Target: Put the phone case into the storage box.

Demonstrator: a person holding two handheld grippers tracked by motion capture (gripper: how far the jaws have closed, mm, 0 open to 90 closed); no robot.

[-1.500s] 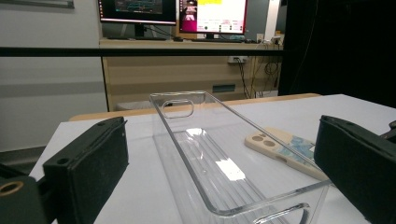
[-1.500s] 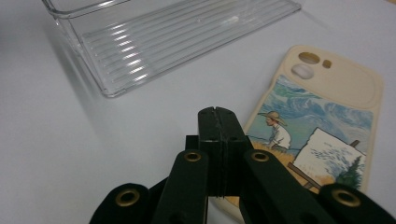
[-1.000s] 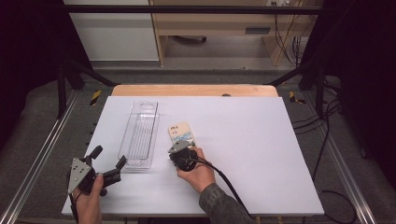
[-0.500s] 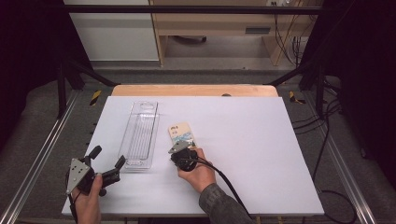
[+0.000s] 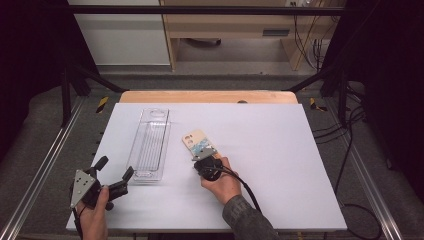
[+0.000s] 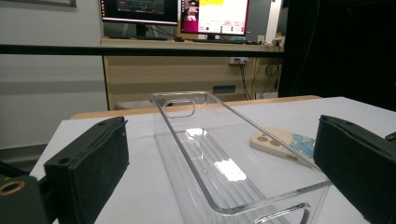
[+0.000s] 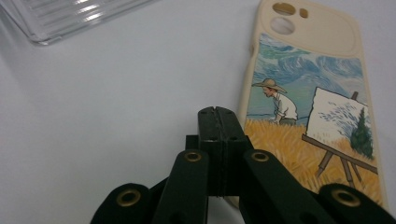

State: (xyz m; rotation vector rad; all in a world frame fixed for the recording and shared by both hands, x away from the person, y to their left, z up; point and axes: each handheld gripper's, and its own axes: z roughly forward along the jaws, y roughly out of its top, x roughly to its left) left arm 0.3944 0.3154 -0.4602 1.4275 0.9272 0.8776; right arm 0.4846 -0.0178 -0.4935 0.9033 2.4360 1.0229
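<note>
The fingers of the right gripper (image 7: 218, 116) are pressed flat together with nothing between them, their tips resting just beside the left edge of the phone case (image 7: 317, 107) in the right gripper view. Whether they touch its edge I cannot tell. The fingers of the left gripper (image 6: 219, 163) stand wide apart, empty, either side of the near end of the clear plastic tray (image 6: 219, 154) in the left gripper view.

From the high view, the phone case (image 5: 198, 144) lies face-down on the white table (image 5: 280, 150), a little left of centre, tilted with its camera cut-outs toward 11 o'clock. It is cream with a painted scene of a man in a straw hat at an easel in a yellow field. The right gripper (image 5: 202, 159) sits at the case's 5 o'clock end, held in the person's right hand (image 5: 222, 182).

The clear plastic tray (image 5: 150, 145) lies lengthwise at the case's 9 o'clock, near it but apart, and holds nothing. The left gripper (image 5: 114, 175) is at the tray's 7 o'clock corner, near the table's front left edge, in the left hand (image 5: 95, 215), pointing toward 2 o'clock.
</note>
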